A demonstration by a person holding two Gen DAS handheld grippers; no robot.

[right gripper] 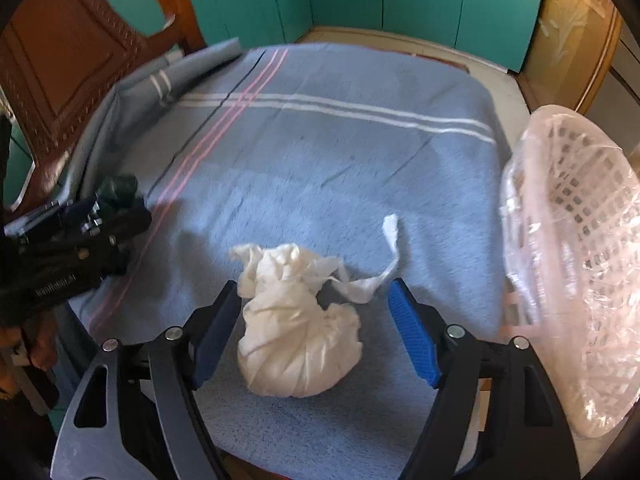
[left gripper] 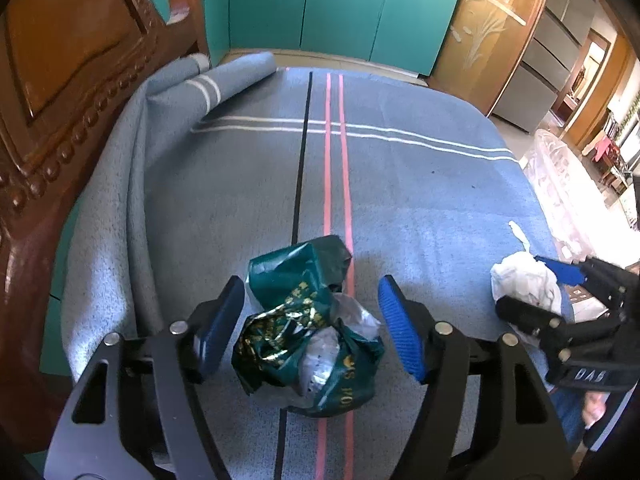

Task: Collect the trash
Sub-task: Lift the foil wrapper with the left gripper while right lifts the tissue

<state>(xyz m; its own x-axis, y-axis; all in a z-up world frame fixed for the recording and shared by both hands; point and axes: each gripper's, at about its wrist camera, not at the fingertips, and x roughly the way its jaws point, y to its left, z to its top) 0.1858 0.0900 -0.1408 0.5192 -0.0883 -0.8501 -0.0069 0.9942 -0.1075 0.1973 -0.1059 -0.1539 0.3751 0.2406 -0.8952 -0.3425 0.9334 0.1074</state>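
In the left wrist view, the left gripper (left gripper: 312, 328) stands in the lower middle of the frame with its jaws apart. A crumpled green bag (left gripper: 308, 328) lies between the blue pads (left gripper: 400, 328) on the blue blanket (left gripper: 420, 184), and a gap shows on each side, so the pads do not press it. At the right edge of this frame the right gripper (left gripper: 536, 288) is seen around a white bag (left gripper: 524, 284).

In the right wrist view, the right gripper (right gripper: 312, 328) is also open, in the lower middle. The white bag (right gripper: 296, 328), knotted, lies on the blanket (right gripper: 340, 168) between its pads; the left pad is just beside the bag, and I cannot tell if it touches. The right pad is apart. A pink basket (right gripper: 576, 264) lined with clear plastic stands at the right edge of the frame, beside the blanket. The left gripper (right gripper: 80, 240) shows at the left edge, with the green bag (right gripper: 120, 190) partly hidden behind it.
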